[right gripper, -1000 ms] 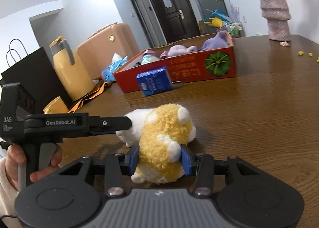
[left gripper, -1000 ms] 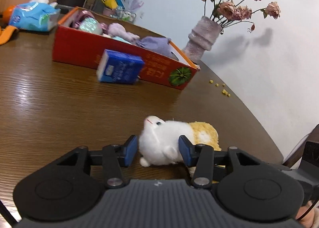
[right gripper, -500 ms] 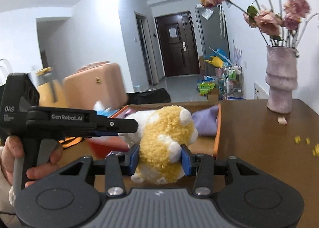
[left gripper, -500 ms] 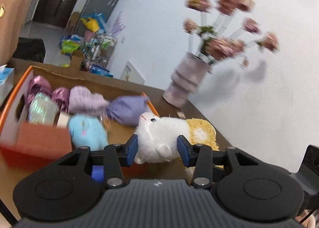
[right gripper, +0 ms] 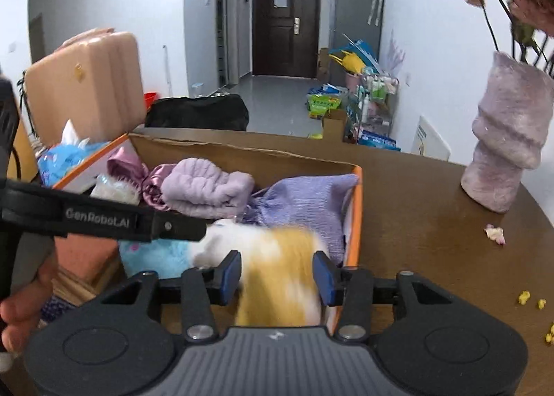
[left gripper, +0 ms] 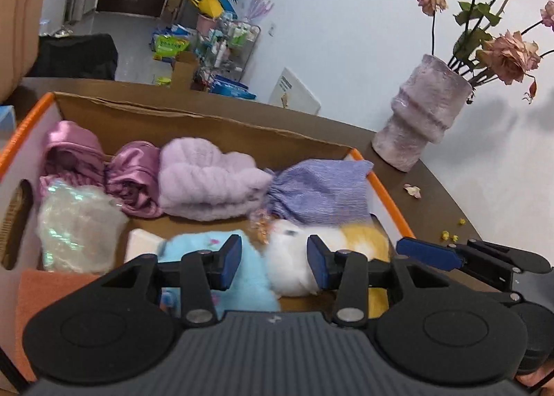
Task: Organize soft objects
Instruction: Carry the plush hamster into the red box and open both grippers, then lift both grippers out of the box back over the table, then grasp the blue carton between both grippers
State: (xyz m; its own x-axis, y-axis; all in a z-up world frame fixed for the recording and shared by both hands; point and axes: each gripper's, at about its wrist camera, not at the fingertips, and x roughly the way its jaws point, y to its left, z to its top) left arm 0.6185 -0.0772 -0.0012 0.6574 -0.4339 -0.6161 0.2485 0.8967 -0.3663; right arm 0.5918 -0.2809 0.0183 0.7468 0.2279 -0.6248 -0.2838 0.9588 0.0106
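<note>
Plush toy, white and yellow, hangs over the near right corner of the cardboard box, clamped at its white end by the left gripper and at its yellow end by the right gripper. Purple cloths and a blue plush already lie inside. Judged nearly done: lowering and letting go remain.

A: The left wrist view looks down, close, over the near edge of the orange-rimmed cardboard box toward the ribbed lilac vase.

B: The right wrist view faces likewise from the box's right end; both share its folded purple cloths.
</note>
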